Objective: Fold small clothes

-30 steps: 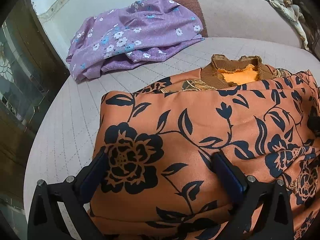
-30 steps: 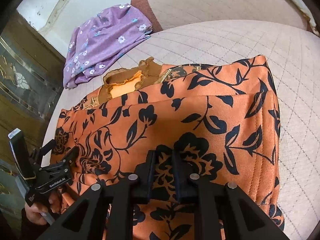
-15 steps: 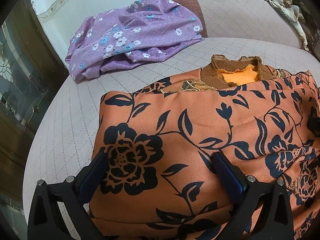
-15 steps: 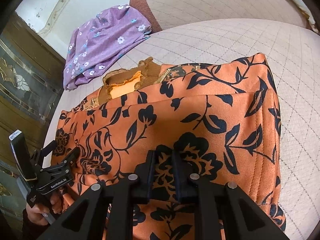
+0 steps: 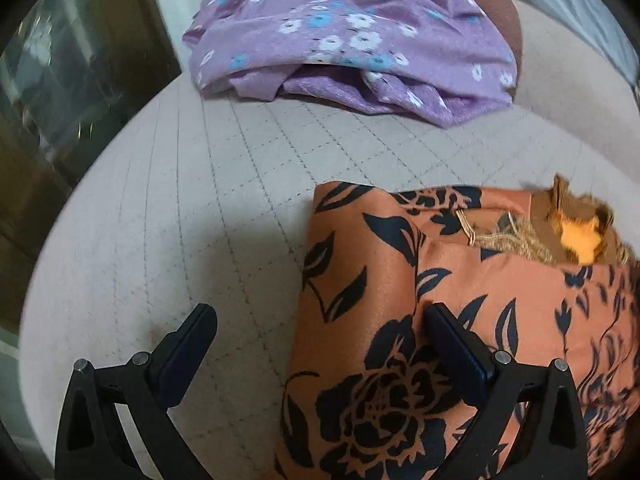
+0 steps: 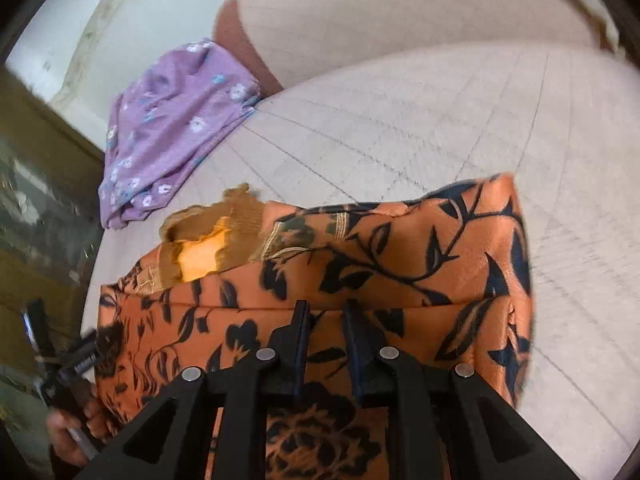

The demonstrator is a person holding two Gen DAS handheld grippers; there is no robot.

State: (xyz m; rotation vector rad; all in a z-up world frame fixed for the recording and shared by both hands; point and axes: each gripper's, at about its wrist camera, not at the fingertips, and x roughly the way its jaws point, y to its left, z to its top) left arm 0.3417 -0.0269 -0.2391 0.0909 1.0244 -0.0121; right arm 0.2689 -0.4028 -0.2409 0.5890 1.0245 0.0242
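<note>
An orange garment with a black flower print (image 5: 460,300) lies folded on the quilted cushion (image 5: 200,208); its brown collar with an orange lining (image 5: 576,232) faces the far side. My left gripper (image 5: 316,320) is open at the garment's left edge: the right finger rests on the cloth, the left finger is over bare cushion. In the right wrist view the garment (image 6: 400,248) spans the middle and my right gripper (image 6: 326,316) is shut on a fold of it near its front edge. The left gripper (image 6: 84,356) shows at that view's lower left, in a hand.
A purple flowered garment (image 5: 352,40) lies bunched at the far end of the cushion, also in the right wrist view (image 6: 168,128). A padded backrest (image 6: 400,20) rises behind. A dark glass cabinet (image 5: 60,100) stands to the left. Bare cushion lies right of the garment (image 6: 580,240).
My left gripper has slid left off the garment, so its left finger is now over bare cushion. My right gripper stays shut on the cloth and has pulled back toward the near edge.
</note>
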